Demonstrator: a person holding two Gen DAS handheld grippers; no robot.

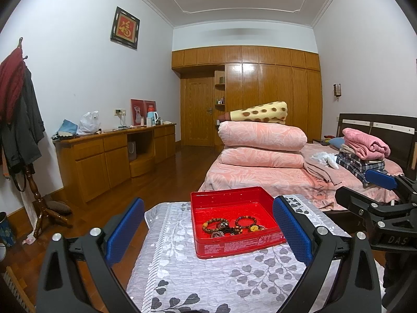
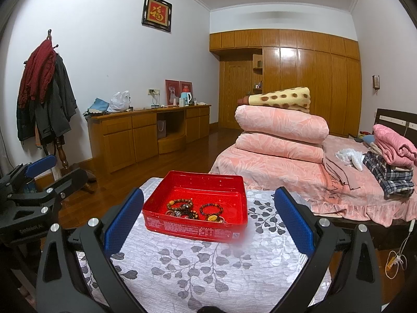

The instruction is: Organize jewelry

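Observation:
A red tin box (image 1: pixel 208 203) (image 2: pixel 234 185) stands on a small table with a grey leaf-patterned cloth (image 1: pixel 208 281) (image 2: pixel 198 266). Several beaded bracelets (image 1: pixel 229 225) (image 2: pixel 194 210) lie heaped in the box's near half. My left gripper (image 1: pixel 208 229) is open, held back from the box with nothing between its blue pads. My right gripper (image 2: pixel 208 219) is open too, a little short of the box and empty. In the left wrist view the right gripper (image 1: pixel 365 190) shows at the right edge; in the right wrist view the left gripper (image 2: pixel 54 169) shows at the left edge.
A bed (image 1: pixel 260 177) (image 2: pixel 273 172) with rolled pink quilts and folded clothes lies just beyond the table. A wooden sideboard (image 1: pixel 112 156) (image 2: pixel 146 135) lines the left wall. A coat stand (image 1: pixel 18 120) (image 2: pixel 47 91) with jackets is at the far left. Wood floor lies between.

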